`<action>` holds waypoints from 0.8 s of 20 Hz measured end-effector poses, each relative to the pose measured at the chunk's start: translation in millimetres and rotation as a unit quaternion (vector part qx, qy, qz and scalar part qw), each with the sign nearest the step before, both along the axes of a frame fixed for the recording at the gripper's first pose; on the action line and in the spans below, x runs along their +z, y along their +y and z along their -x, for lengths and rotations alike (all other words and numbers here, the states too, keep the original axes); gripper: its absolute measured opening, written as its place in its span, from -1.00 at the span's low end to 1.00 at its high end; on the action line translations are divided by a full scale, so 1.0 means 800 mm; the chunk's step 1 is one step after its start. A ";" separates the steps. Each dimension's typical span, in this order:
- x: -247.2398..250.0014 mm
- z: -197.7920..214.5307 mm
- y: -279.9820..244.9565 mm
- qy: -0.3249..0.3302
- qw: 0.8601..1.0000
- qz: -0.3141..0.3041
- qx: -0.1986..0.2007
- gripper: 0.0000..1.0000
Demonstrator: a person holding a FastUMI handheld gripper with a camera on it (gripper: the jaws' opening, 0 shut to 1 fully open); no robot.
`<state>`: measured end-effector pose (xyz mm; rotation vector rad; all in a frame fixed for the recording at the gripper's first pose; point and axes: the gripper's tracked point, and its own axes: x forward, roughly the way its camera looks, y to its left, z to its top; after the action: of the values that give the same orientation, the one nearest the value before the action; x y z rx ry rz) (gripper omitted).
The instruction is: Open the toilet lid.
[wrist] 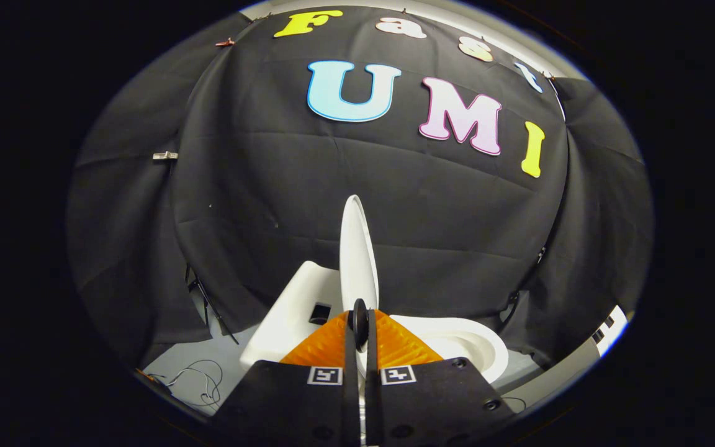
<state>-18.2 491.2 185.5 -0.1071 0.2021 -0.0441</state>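
Note:
The white toilet lid (357,248) stands raised, nearly upright and seen edge-on, just ahead of my fingers. To its left is the white tank (295,304); to its right lies the open seat and bowl (463,347). My gripper (359,332) is shut, its fingers almost touching, with a small dark tab (359,320) on the lid's lower edge pinched between the tips. The lid's lowest part is hidden behind the fingers.
The black cloth wall hangs close behind the toilet. Thin cables (199,379) lie on the grey floor left of the tank. A dark square part (319,312) sits on the tank. A white object (609,329) stands at the far right by the wall.

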 end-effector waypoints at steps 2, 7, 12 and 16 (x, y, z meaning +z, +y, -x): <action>0.001 -0.001 0.001 0.002 1.000 -0.005 0.003 -0.81; -0.019 0.000 0.009 0.029 0.999 -0.017 0.021 -0.50; -0.015 -0.002 0.010 0.030 0.999 -0.016 0.039 0.29; -0.014 0.001 0.005 0.028 0.998 -0.017 0.044 1.00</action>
<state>-18.6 495.2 174.6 -0.0836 0.2544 0.0502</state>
